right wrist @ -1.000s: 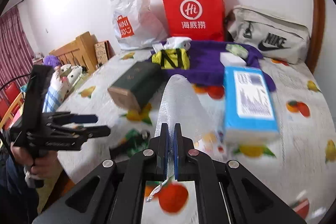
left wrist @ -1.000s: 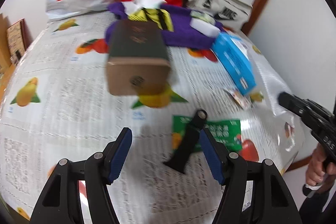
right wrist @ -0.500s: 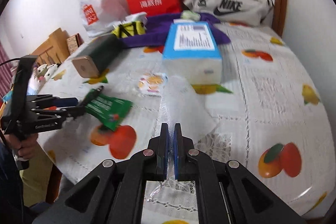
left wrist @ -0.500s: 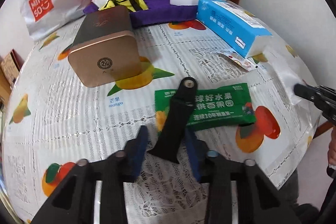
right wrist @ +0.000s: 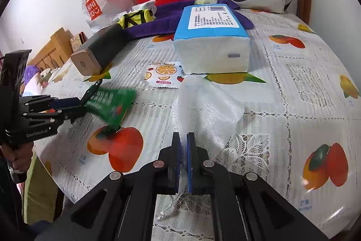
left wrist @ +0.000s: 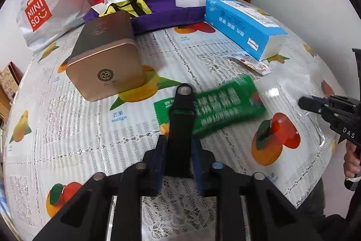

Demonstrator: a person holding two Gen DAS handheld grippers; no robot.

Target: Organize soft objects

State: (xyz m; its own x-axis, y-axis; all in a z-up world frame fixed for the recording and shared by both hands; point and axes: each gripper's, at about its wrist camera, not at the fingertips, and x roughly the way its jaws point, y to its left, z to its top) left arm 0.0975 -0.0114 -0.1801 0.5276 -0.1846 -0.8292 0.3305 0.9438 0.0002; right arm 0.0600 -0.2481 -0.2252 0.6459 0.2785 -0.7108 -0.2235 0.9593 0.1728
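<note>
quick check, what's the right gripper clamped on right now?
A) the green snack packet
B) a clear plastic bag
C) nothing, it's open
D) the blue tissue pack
B: in the right wrist view the right gripper has its blue pads pinched on the near edge of the clear plastic bag, while the green snack packet is over by the left gripper and the blue tissue pack sits untouched farther back.

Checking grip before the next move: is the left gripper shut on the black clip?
Yes. The left gripper has both blue pads pressed against the black clip, which sticks out over the green packet.
</note>
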